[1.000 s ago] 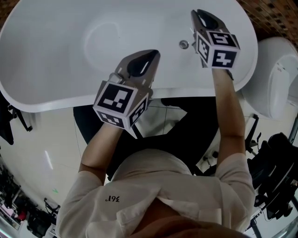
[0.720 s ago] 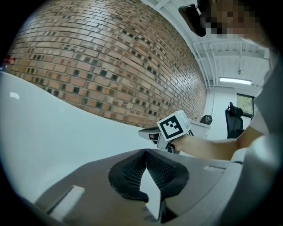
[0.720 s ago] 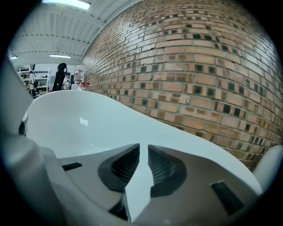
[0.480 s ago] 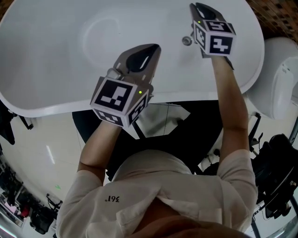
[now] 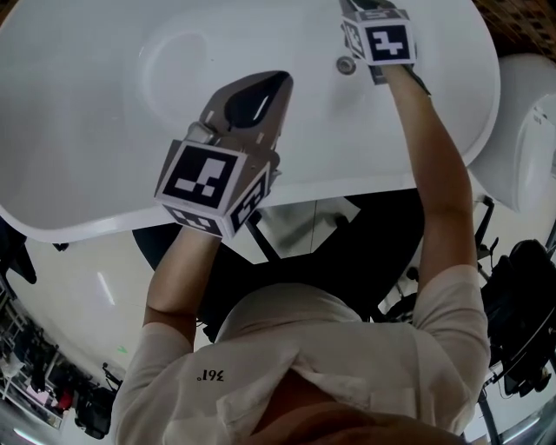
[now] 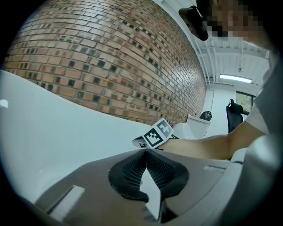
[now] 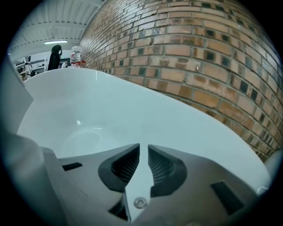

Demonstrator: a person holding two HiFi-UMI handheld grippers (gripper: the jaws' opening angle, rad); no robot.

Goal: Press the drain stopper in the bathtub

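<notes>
A small round metal drain stopper (image 5: 347,64) sits on the floor of the white bathtub (image 5: 104,104). In the head view my right gripper (image 5: 365,7) is above and just right of it, at the top edge. The right gripper view shows the drain stopper (image 7: 140,202) low down, through the slit behind the jaws. There the right gripper (image 7: 143,148) is shut to a thin slit and holds nothing. My left gripper (image 5: 276,80) hangs over the tub's near side, left of the stopper. In its own view the left gripper (image 6: 145,152) is shut and empty.
A white toilet (image 5: 530,130) stands right of the tub, and a brick wall (image 7: 199,53) runs behind it. A bottle (image 7: 76,55) stands beyond the far rim. The tub's near rim (image 5: 261,187) is under my forearms. Dark equipment sits on the floor (image 5: 521,330).
My right gripper has moved farther out over the tub, from beside the stopper to just beyond it. The left gripper has also shifted forward over the tub.
</notes>
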